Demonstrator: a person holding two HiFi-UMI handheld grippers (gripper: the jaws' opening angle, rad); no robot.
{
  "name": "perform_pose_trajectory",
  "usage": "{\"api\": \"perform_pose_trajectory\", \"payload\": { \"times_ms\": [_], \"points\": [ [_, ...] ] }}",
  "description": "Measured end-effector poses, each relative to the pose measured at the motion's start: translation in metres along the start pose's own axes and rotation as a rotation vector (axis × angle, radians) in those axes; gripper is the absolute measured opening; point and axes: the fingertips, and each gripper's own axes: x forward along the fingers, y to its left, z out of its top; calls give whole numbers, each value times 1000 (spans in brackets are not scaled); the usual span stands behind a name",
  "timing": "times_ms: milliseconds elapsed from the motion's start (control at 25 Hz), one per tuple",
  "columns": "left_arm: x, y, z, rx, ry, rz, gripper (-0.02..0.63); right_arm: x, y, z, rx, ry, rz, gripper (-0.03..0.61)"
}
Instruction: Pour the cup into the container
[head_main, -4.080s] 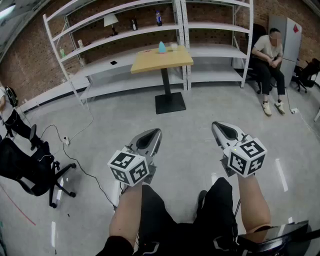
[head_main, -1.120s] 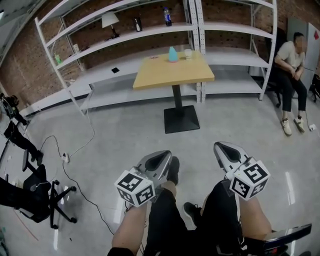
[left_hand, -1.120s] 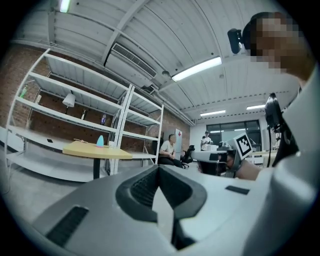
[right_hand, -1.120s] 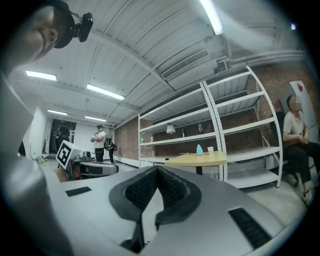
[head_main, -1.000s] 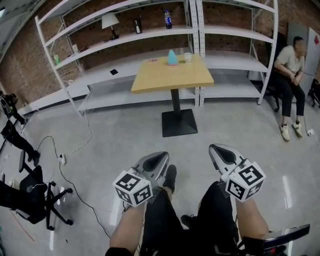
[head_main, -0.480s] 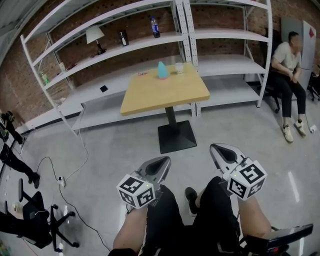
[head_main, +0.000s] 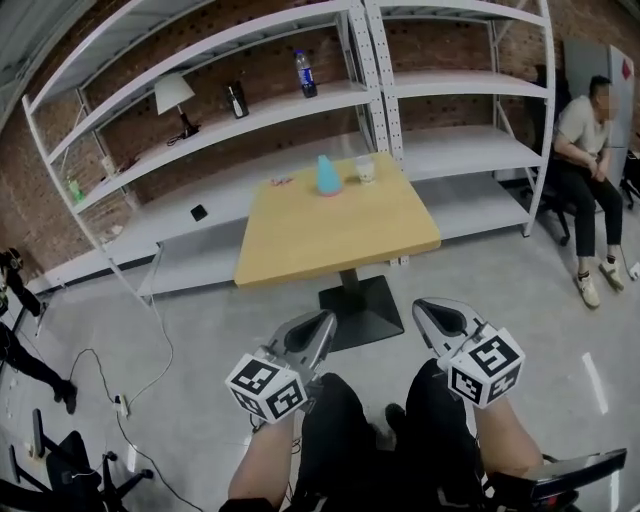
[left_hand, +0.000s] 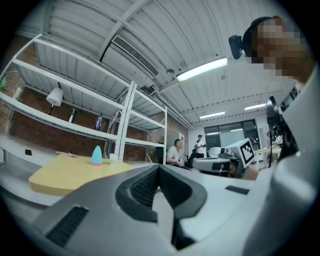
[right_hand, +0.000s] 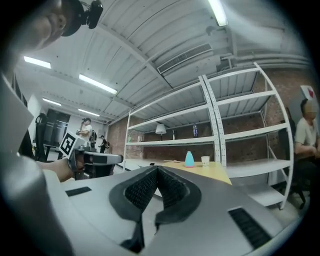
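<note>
A turquoise cone-shaped container (head_main: 328, 175) and a small pale cup (head_main: 366, 171) stand side by side at the far edge of a square wooden table (head_main: 330, 235). Both grippers are held level in front of the person's legs, short of the table's near edge. My left gripper (head_main: 325, 318) is shut with nothing in it, and so is my right gripper (head_main: 423, 306). The left gripper view shows the container (left_hand: 96, 155) and the cup (left_hand: 113, 158) far beyond the shut jaws. In the right gripper view the container (right_hand: 189, 159) and the cup (right_hand: 205, 160) are likewise distant.
White metal shelving (head_main: 300, 100) lines the brick wall behind the table, holding a lamp (head_main: 174, 97) and a bottle (head_main: 303, 73). A person sits on a chair at the right (head_main: 590, 150). The table's black pedestal base (head_main: 360, 305) rests on the floor just ahead. Cables (head_main: 150, 370) trail at the left.
The table has come much closer and larger in the head view as the person walks toward it. Both grippers travel forward with the body, still shut.
</note>
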Motion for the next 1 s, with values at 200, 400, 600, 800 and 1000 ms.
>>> {"api": "perform_pose_trajectory", "payload": {
  "times_ms": [200, 400, 600, 800, 1000],
  "points": [
    [52, 86, 18, -43, -38, 49, 2, 69, -44, 2, -10, -14, -2, -6],
    [109, 151, 33, -11, -55, 20, 2, 141, -111, 11, 17, -57, -84, -6],
    [162, 218, 47, 12, -49, -9, 2, 221, -164, 26, -3, -46, -88, -6],
    [203, 291, 50, 22, -35, 5, 2, 299, -216, 37, 11, -58, -110, 48],
    [244, 358, 46, -25, -26, 29, 2, 367, -274, 33, 62, -41, -144, 272]
  ]
}}
